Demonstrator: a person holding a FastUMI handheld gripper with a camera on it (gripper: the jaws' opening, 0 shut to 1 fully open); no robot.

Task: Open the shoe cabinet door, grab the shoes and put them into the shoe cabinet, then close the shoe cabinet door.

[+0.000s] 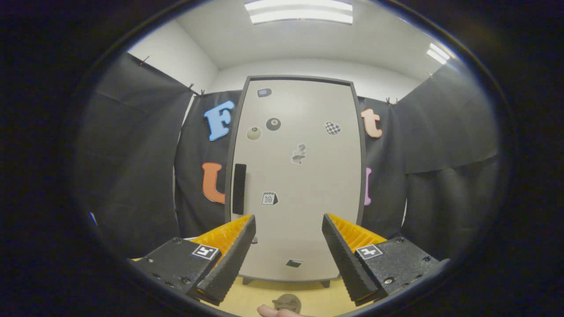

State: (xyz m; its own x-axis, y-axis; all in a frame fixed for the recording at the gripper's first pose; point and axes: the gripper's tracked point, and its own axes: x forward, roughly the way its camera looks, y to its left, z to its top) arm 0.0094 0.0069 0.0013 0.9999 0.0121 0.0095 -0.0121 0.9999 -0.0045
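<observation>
The shoe cabinet [304, 176] stands ahead, tall and pale grey with a dark frame. Its door is closed and carries several small stickers. A black vertical handle [239, 188] sits on the door's left side. My gripper [288, 257] is open, its fingers spread wide with nothing between them, held some way in front of the door's lower half. The handle lies just above and beyond the left fingertip [246, 229]. Below the fingers, on the wooden floor [317, 297], the top of a small brownish object [287, 303] shows next to a person's fingertip [269, 311]; I cannot tell what it is.
Black cloth walls [132, 167] hang on both sides of the cabinet and behind it. The cabinet rests on short dark feet [246, 280] on the pale wooden floor. Ceiling lights [299, 12] shine overhead.
</observation>
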